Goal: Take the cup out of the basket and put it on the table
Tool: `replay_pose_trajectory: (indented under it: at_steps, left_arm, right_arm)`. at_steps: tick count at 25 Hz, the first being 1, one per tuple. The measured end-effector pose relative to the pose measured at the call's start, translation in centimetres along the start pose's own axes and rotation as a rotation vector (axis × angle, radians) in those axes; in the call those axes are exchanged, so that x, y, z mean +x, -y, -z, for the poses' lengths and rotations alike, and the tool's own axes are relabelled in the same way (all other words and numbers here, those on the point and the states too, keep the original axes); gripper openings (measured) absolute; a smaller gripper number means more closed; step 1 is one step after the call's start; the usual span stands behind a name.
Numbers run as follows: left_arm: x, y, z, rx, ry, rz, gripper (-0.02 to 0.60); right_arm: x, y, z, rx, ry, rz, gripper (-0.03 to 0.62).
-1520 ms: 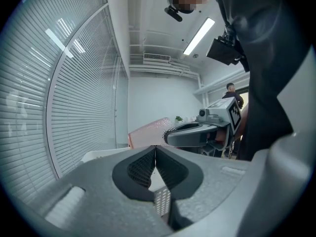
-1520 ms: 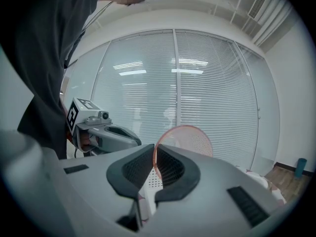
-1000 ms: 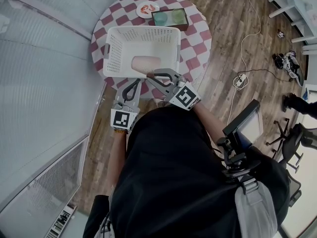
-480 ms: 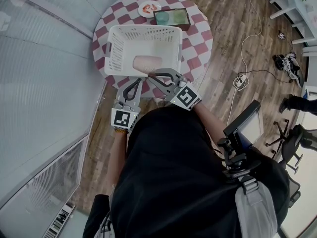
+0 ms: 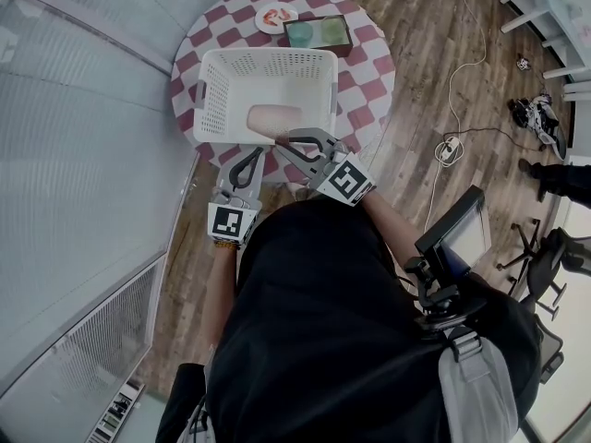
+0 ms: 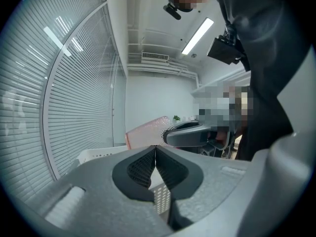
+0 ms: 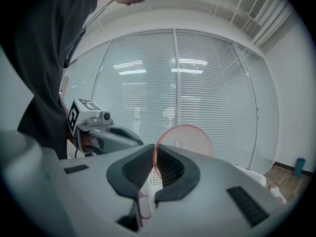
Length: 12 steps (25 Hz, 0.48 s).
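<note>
A pink cup [image 5: 270, 120] lies on its side in the white basket [image 5: 214, 90], close to the basket's near wall. My right gripper [image 5: 280, 140] reaches over that wall and is shut on the cup's rim; in the right gripper view the thin pink rim [image 7: 185, 139] runs between the closed pads of the right gripper [image 7: 154, 154]. My left gripper [image 5: 251, 155] hovers just outside the basket's near wall, shut with nothing in it. In the left gripper view the left gripper [image 6: 156, 152] points at the cup [image 6: 148, 132] and the basket [image 6: 96, 154].
The basket stands on a round red-and-white checkered table [image 5: 369, 72]. Behind it are a small plate [image 5: 275, 17] and a dark tray [image 5: 317, 33] with two green items. A glass wall runs along the left; a cable and power strip [image 5: 449, 148] lie on the wooden floor.
</note>
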State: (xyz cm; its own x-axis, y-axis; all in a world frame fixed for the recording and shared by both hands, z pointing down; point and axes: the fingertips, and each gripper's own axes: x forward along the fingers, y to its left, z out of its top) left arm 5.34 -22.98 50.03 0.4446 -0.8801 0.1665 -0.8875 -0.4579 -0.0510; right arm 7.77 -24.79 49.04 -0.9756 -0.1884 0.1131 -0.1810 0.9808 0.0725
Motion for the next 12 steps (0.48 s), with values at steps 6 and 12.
replay_pose_trajectory:
  at_steps: [6, 12]
  left_arm:
    - [0.29, 0.34, -0.18, 0.005, -0.001, 0.008, 0.005]
    - [0.20, 0.40, 0.07, 0.016, -0.003, 0.009, 0.005]
  right_arm:
    - [-0.16, 0.01, 0.24, 0.000, -0.011, 0.000, 0.023]
    - [-0.01, -0.12, 0.25, -0.006, -0.012, -0.011, 0.023]
